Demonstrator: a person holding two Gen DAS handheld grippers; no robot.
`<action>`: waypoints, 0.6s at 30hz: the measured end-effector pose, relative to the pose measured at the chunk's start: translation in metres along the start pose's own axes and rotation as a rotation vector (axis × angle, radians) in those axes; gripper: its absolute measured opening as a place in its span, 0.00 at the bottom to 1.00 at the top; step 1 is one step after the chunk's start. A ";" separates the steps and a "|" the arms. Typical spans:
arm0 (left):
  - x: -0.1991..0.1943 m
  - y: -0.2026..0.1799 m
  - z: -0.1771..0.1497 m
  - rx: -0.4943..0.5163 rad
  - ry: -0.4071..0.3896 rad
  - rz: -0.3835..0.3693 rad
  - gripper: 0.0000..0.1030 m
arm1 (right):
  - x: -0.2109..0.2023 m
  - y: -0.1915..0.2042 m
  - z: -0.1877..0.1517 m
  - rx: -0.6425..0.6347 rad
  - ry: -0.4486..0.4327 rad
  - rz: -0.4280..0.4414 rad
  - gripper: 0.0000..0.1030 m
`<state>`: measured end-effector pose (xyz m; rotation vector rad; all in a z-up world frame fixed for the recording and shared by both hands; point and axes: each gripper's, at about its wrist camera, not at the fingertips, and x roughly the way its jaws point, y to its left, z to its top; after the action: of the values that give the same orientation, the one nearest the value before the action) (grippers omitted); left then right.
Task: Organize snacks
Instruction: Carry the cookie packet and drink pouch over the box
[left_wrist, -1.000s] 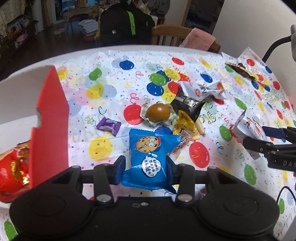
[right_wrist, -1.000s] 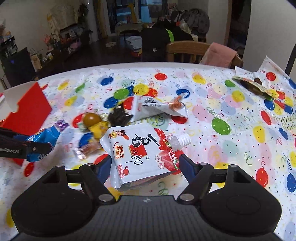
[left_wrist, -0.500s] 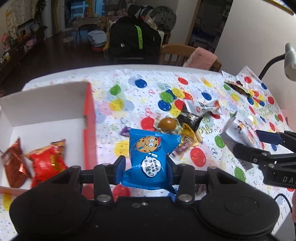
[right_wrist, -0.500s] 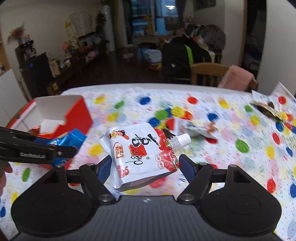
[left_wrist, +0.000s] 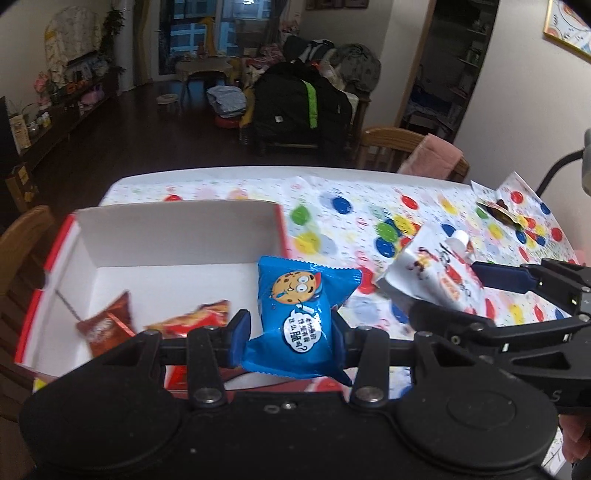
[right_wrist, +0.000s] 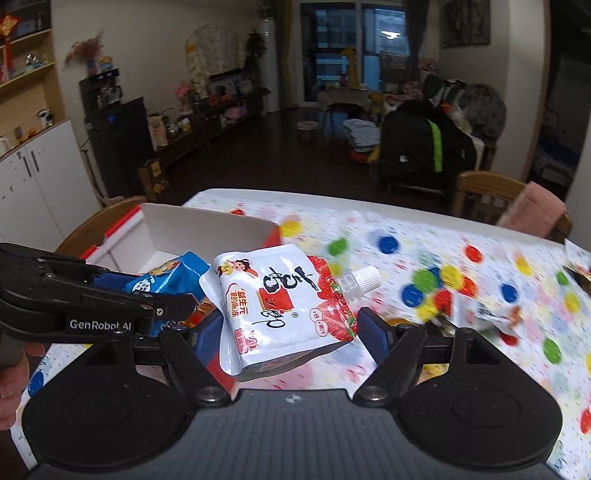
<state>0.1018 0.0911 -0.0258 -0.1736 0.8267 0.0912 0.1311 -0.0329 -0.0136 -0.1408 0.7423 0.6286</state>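
Note:
My left gripper (left_wrist: 291, 328) is shut on a blue cookie packet (left_wrist: 299, 310), held above the right end of the red-and-white box (left_wrist: 177, 236). Two red-brown snack bags (left_wrist: 107, 325) lie inside the box at its near left. My right gripper (right_wrist: 290, 325) is shut on a white spouted jelly pouch (right_wrist: 273, 299), raised above the table just right of the box (right_wrist: 207, 232). In the left wrist view that pouch (left_wrist: 432, 273) hangs close to the right of the blue packet. In the right wrist view the blue packet (right_wrist: 166, 277) sits at the left.
The table carries a balloon-print cloth (left_wrist: 369, 206). An opened wrapper (left_wrist: 498, 214) lies at the far right. A white snack packet (right_wrist: 491, 314) and other loose snacks lie blurred on the right. Wooden chairs (left_wrist: 391, 144) stand behind the table, another (right_wrist: 99, 225) by the box.
Both grippers rose and swung left with their snacks, from over the snack pile to the box. The box interior with its two bags has come into full view.

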 end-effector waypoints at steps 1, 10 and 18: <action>-0.001 0.007 0.001 -0.003 -0.004 0.007 0.41 | 0.004 0.008 0.003 -0.005 0.000 0.003 0.74; 0.003 0.067 0.011 -0.038 -0.016 0.077 0.41 | 0.048 0.058 0.025 -0.066 0.027 0.019 0.74; 0.025 0.117 0.026 -0.064 0.014 0.136 0.41 | 0.097 0.089 0.038 -0.117 0.083 0.025 0.74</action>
<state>0.1202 0.2116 -0.0406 -0.1784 0.8499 0.2442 0.1560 0.0989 -0.0418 -0.2668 0.7889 0.6934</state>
